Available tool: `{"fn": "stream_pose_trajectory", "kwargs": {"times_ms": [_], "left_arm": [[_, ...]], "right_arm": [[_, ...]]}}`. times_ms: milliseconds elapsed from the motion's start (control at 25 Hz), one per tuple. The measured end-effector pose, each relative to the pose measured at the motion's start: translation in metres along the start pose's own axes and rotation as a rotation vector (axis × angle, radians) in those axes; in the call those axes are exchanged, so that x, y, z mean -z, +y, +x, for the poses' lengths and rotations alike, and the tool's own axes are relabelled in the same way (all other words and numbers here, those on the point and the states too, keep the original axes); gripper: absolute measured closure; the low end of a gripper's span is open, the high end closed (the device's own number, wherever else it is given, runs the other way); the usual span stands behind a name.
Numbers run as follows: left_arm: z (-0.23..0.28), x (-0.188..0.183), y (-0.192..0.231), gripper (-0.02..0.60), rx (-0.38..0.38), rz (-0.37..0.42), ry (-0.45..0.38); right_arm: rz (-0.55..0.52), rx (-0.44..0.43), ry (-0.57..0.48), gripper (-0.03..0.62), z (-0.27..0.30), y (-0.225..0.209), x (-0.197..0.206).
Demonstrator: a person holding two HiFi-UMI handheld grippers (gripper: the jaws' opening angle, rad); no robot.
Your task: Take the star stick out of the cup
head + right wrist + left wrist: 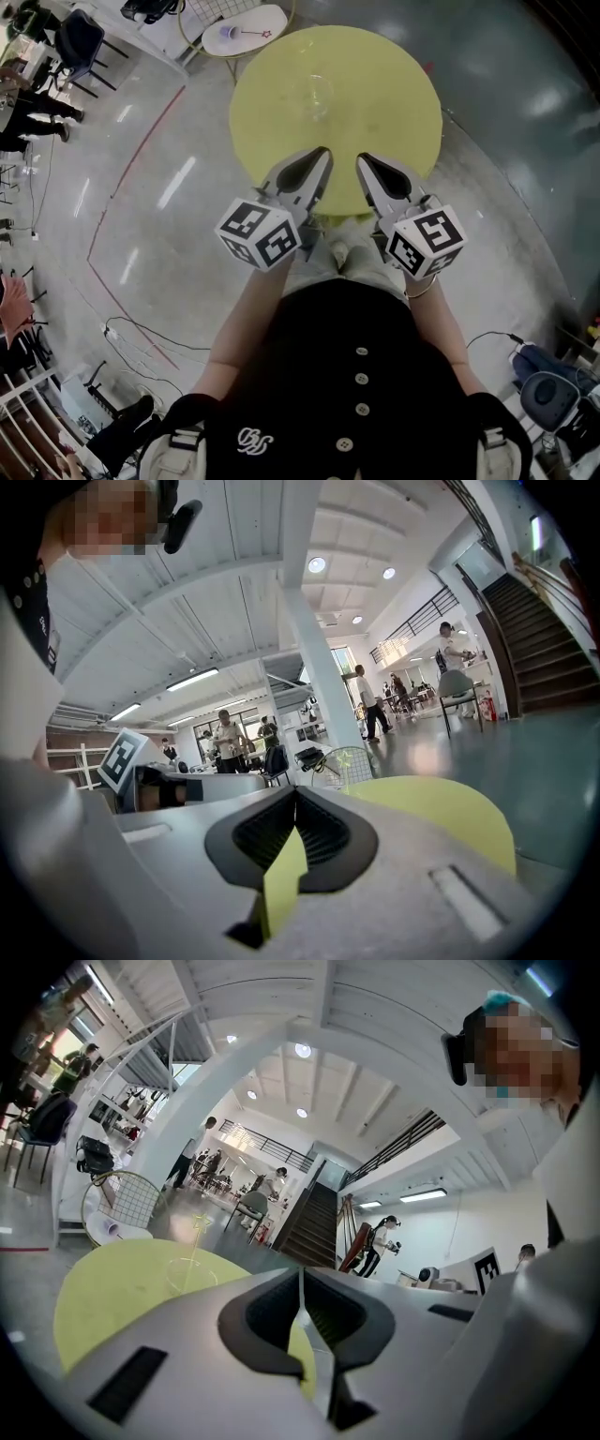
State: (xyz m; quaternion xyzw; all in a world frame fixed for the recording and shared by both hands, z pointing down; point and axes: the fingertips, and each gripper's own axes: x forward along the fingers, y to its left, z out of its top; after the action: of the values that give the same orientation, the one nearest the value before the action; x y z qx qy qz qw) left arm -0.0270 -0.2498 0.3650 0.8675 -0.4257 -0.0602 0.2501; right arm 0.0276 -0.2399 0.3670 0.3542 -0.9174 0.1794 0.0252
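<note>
A clear cup (314,98) stands near the middle of the round yellow table (394,84). In the left gripper view the cup (189,1274) holds a thin stick with a yellow star (201,1222) on top. The right gripper view shows only the star (345,757) above the jaw body. Both grippers hover over the table's near edge, well short of the cup. My left gripper (323,151) is shut with nothing between its jaws, as the left gripper view (300,1277) also shows. My right gripper (361,159) is shut and empty too (295,795).
A small white round table (258,19) behind the yellow one carries a purple cup (228,32) and a red star stick (256,34). Chairs and people stand at the far left. Cables (141,337) lie on the grey floor. A staircase (309,1222) rises beyond the table.
</note>
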Motion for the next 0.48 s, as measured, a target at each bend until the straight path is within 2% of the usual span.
{"fn": "stream_pose_trajectory", "kwargs": {"times_ms": [480], "left_arm": [[0.038,-0.044,0.066,0.558,0.024,0.023,0.015]], "right_arm": [[-0.007,0.001,-0.010,0.591,0.078,-0.024,-0.027]]}}
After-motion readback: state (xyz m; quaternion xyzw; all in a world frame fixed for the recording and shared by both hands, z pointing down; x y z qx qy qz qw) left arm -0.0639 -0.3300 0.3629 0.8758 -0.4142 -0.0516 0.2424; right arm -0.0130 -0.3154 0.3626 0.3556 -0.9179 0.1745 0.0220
